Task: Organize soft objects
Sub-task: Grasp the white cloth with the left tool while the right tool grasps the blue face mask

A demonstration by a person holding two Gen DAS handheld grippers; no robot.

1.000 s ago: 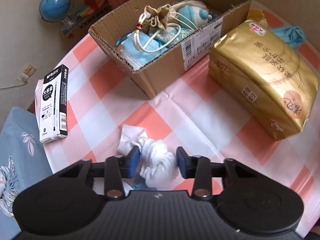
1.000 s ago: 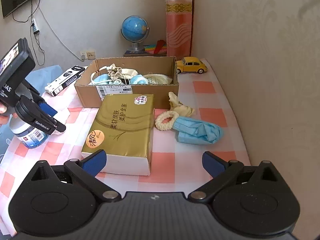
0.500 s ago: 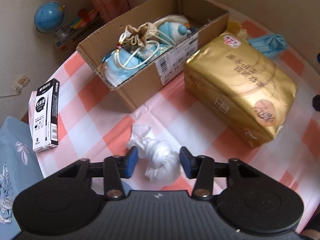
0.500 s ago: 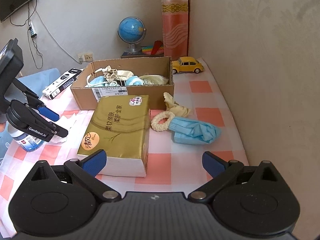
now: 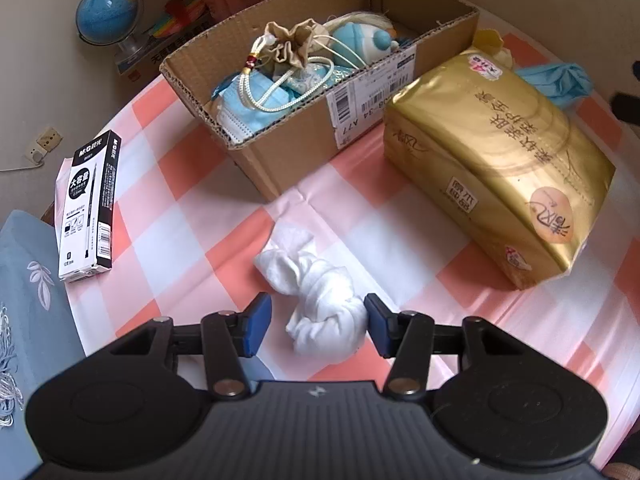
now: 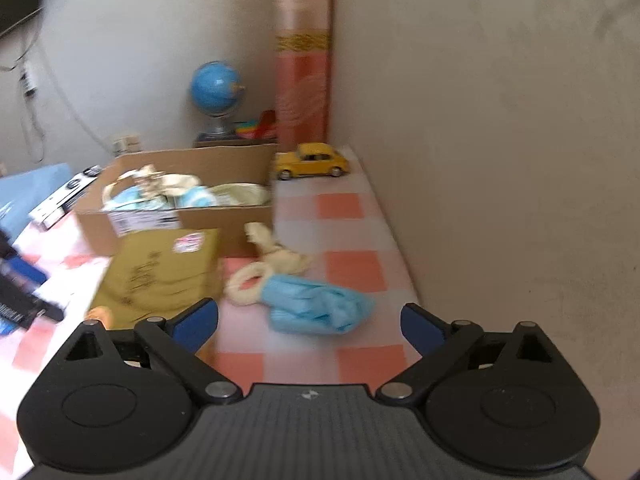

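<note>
Loosened since a second ago, the left gripper [image 5: 316, 316] stands open around the white sock [image 5: 320, 300] on the checked tablecloth [image 5: 192, 216], near the cardboard box [image 5: 312, 140]. Right gripper [image 6: 310, 320], wide open, hangs above the blue mask [image 6: 316, 308].

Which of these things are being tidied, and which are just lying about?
Part of the job: white cloth bundle, blue face mask, cream scrunchie, cardboard box.

Just lying about: gold tissue pack, pen box, globe, yellow toy car.
</note>
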